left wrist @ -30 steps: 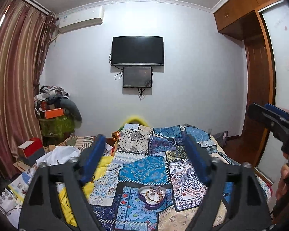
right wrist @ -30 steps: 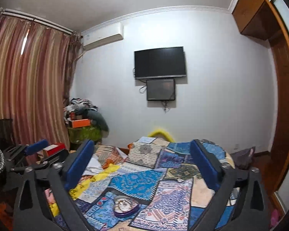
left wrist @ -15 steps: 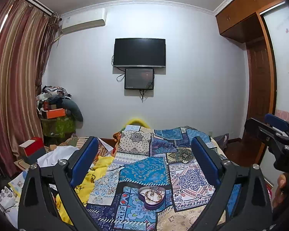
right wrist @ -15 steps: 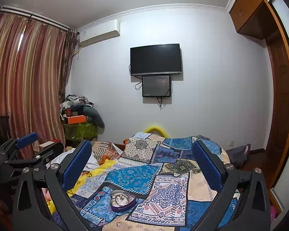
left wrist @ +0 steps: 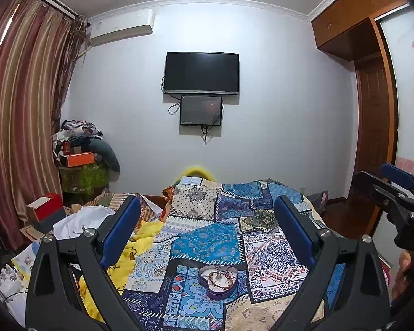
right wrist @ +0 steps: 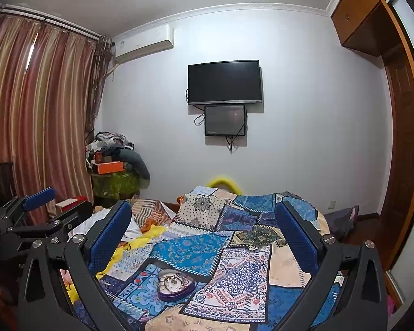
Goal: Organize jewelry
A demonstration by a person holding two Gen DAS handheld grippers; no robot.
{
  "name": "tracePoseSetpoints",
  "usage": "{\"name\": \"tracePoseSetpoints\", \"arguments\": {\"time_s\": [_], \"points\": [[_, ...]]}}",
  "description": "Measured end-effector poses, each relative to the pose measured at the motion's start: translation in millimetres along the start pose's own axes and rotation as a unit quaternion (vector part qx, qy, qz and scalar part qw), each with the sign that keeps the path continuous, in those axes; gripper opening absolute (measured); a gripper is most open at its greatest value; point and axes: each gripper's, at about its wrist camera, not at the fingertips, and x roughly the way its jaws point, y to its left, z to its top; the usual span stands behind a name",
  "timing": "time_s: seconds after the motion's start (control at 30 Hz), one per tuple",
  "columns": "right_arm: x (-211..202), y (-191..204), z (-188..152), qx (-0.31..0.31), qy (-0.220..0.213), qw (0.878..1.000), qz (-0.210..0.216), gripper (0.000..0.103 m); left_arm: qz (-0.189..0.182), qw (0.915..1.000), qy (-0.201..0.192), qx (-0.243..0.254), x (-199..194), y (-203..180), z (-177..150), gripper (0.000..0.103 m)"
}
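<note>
A purple heart-shaped tin [left wrist: 218, 282] lies open on the patchwork bedspread [left wrist: 207, 240], with a tangle of gold jewelry [left wrist: 220, 275] inside. It also shows in the right wrist view [right wrist: 175, 287]. My left gripper [left wrist: 207, 212] is open and empty, held well above the bed with the tin low between its fingers. My right gripper [right wrist: 204, 215] is open and empty, also above the bed. The right gripper shows at the right edge of the left wrist view [left wrist: 394, 193]; the left gripper shows at the left of the right wrist view [right wrist: 41, 215].
A yellow cloth [left wrist: 143, 237] and white sheets [left wrist: 80, 220] lie at the bed's left. A red and grey box [left wrist: 45, 212] and a pile of clothes and boxes [left wrist: 82, 154] stand by the striped curtain [left wrist: 19, 127]. A TV [left wrist: 201, 73] hangs on the far wall. A wooden wardrobe [left wrist: 372, 110] is at right.
Both grippers have tilted and risen a little, so the room sits lower and steadier in view. The left gripper's fingers have spread wider apart. The tin has not moved.
</note>
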Motion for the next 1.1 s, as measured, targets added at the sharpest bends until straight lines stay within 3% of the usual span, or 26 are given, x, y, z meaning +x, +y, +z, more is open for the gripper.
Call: {"name": "tracePoseSetpoints", "arguments": {"time_s": [0.77, 1.1], "points": [[-1.6, -2.3, 0.5, 0.006, 0.004, 1.0, 0.003, 0.103, 0.013, 0.9999, -0.005, -0.009, 4.2, 2.6, -8.4, 0.103], [-0.6, -2.3, 0.3, 0.007, 0.006, 1.0, 0.004, 0.103, 0.001, 1.0, -0.003, -0.009, 3.5, 2.5, -8.9, 0.103]]}}
